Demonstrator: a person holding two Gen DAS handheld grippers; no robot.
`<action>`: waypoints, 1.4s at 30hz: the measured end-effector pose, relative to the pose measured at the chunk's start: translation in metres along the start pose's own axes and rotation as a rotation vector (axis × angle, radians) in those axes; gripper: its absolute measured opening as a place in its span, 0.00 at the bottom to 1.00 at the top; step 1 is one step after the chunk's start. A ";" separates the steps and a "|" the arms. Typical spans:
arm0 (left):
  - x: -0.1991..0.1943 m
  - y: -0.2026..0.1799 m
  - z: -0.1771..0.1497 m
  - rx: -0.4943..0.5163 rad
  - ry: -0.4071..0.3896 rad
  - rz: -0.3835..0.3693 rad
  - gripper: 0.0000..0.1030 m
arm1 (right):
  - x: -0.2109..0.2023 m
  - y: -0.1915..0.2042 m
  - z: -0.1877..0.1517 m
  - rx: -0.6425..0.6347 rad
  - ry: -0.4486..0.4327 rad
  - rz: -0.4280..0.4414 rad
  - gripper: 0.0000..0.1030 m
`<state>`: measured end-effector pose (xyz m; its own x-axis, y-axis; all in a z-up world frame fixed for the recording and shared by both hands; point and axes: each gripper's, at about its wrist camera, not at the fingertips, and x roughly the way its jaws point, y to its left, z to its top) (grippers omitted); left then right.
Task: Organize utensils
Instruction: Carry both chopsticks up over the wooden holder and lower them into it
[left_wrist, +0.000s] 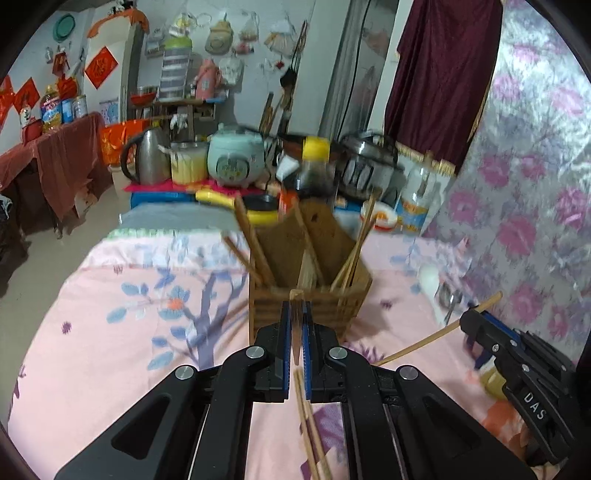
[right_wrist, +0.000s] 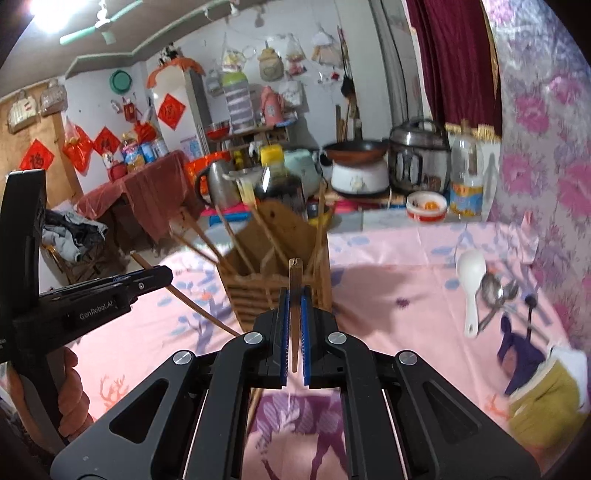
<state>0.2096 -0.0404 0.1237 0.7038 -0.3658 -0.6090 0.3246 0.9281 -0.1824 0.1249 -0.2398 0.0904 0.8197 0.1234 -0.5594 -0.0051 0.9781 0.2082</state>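
Observation:
A wooden utensil holder stands on the pink flowered tablecloth, with several chopsticks leaning in it. My left gripper hovers just in front of it, shut on wooden chopsticks that trail back under the jaws. In the right wrist view this gripper shows at the left in a person's hand. My right gripper is shut on one chopstick in front of the holder, and in the left wrist view it grips that stick. A white spoon and metal spoons lie to the right.
Behind the holder stand a dark sauce bottle, a kettle, a rice cooker, a pressure cooker, a wok, a small bowl and an oil bottle. The flowered wall bounds the right. A yellow and purple cloth lies near right.

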 end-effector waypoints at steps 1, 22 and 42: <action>-0.006 0.000 0.005 -0.004 -0.021 -0.003 0.06 | -0.004 0.001 0.008 -0.004 -0.025 0.000 0.06; 0.005 0.003 0.073 -0.038 -0.193 0.042 0.06 | 0.040 0.006 0.072 0.014 -0.201 -0.022 0.06; 0.026 0.021 0.072 -0.106 -0.238 0.061 0.07 | 0.061 0.007 0.067 0.001 -0.145 -0.032 0.06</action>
<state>0.2808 -0.0352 0.1594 0.8529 -0.3037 -0.4248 0.2182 0.9463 -0.2384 0.2134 -0.2365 0.1119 0.8936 0.0668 -0.4438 0.0228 0.9808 0.1935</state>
